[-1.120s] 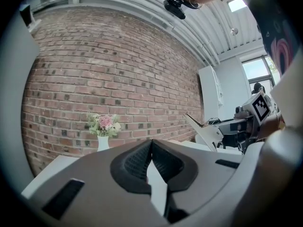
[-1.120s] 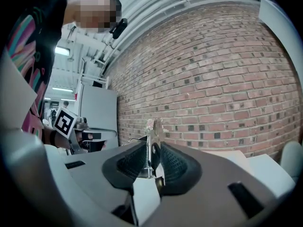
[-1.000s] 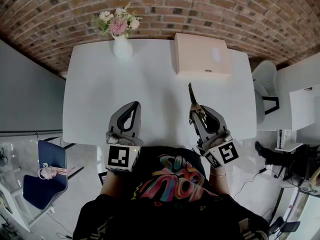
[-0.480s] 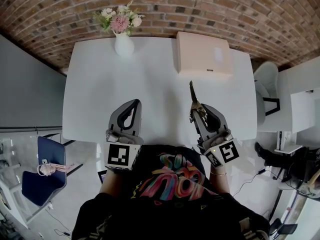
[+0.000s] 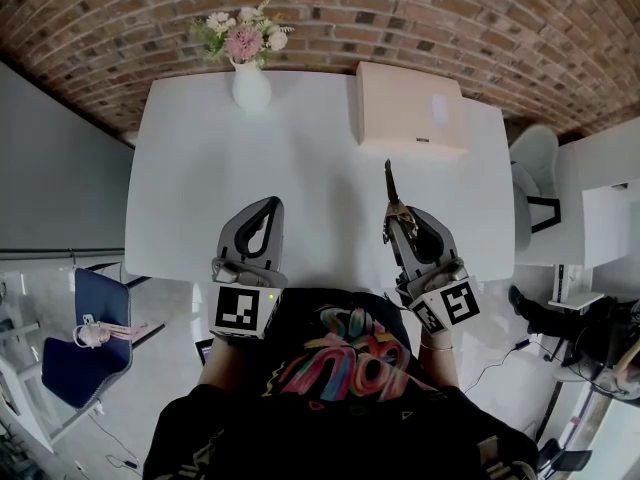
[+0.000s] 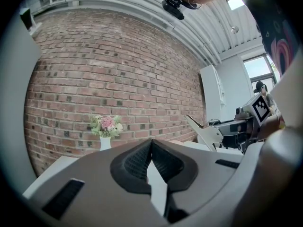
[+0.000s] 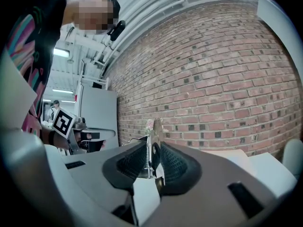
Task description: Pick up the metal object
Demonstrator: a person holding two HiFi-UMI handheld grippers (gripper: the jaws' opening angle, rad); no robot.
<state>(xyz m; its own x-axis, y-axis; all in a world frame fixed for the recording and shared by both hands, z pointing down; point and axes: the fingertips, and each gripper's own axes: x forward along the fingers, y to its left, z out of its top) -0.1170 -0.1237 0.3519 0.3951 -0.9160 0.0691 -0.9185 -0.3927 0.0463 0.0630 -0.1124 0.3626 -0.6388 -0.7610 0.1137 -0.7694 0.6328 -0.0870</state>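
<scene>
The right gripper [image 5: 396, 216] pinches a slim silvery metal tool [image 5: 389, 183] over the white table [image 5: 300, 158].
The tool's long axis runs straight out along the jaws, tip toward the red brick wall [image 5: 420, 18]. The left gripper [image 5: 270, 206], pads pressed together on nothing, hangs well apart.

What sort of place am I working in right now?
Probably an office or studio-type room: an exposed brick wall, a white table carrying a vase of flowers, and a blue chair on the floor beside it.
</scene>
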